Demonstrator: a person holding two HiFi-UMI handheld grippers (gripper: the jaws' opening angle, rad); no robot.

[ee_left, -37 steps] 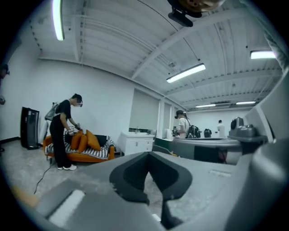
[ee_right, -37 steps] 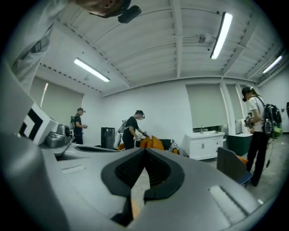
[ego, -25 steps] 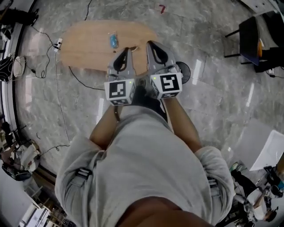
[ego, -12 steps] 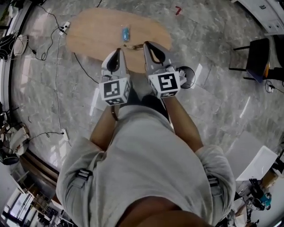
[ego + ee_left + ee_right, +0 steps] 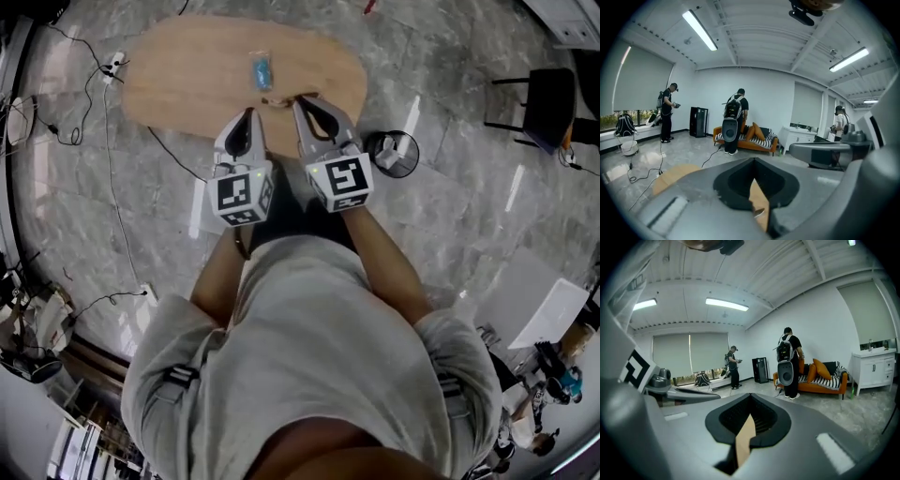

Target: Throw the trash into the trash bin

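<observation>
Oval wooden table [image 5: 178, 75] looms larger as I approach; left gripper [image 5: 249, 114] and right gripper [image 5: 300, 99] closed, empty; blue plastic wrapper [image 5: 262, 71] awaits pickup.

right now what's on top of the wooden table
A blue wrapper lies near the middle of the wooden table, and a small brown scrap near its front edge. The left tool and right tool hide part of that edge.
</observation>
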